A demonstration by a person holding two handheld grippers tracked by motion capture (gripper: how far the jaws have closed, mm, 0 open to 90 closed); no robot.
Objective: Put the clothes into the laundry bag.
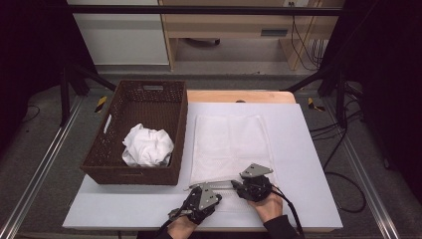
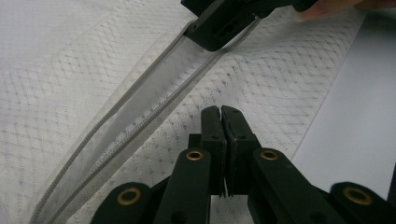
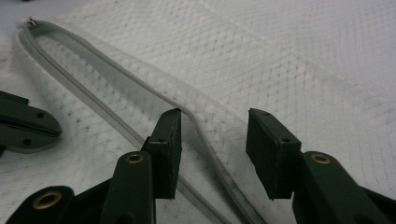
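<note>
1. White tabletop point(image 1: 308, 164) is seen up top, with a wicker basket point(image 1: 130, 174) holding crumpled white cloth point(image 1: 148, 146) well off to the left gripper's side.
2. Mesh laundry bag point(image 1: 229, 144) is laid flat just ahead of both grippers, its zipper point(image 3: 116, 100) already gaping.
3. Left gripper point(image 2: 221, 112) is clenched on nothing.
4. Right gripper point(image 3: 215, 140) is spread wide, one zipper edge between its jaws.
5. Probably the opening step; next, that edge needs pinching and lifting.

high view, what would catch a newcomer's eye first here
The white mesh laundry bag lies flat mid-table, its zipper gaping at the near edge where both grippers work. The right gripper has one jaw inside that gap. At left, a brown wicker basket holds crumpled white cloth.
</note>
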